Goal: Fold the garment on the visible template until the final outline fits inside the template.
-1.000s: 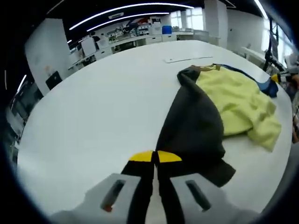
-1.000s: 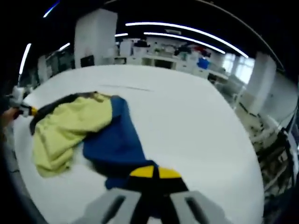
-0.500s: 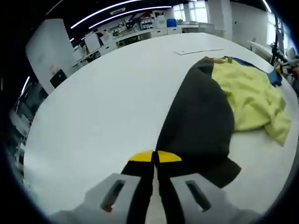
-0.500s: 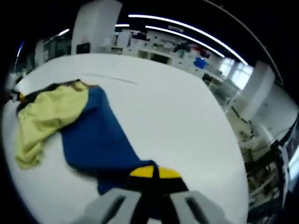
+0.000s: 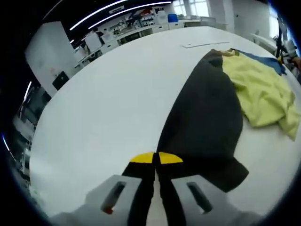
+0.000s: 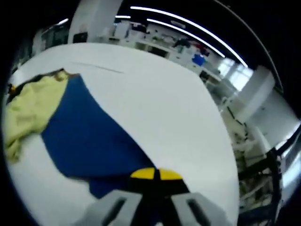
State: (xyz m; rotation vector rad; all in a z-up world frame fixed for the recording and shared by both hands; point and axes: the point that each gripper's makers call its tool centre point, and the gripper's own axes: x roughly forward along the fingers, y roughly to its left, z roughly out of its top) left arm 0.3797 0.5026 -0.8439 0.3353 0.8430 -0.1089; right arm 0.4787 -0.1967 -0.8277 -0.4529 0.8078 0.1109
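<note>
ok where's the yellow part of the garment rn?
Left gripper view: the yellow part lies bunched on the white table at upper right, beside the black panel. Right gripper view: it is at far left, bordering the blue panel.

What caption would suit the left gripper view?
Left claw shut on the garment's black section, yellow section bunched behind, on a white table.

One garment point(image 5: 221, 108) lies on the one white counter point(image 5: 108, 108), in three colour sections: one dark, one yellow, one blue. Two tongs are at work, the left tongs point(image 5: 155, 159) and the right tongs point(image 6: 156, 175).
</note>
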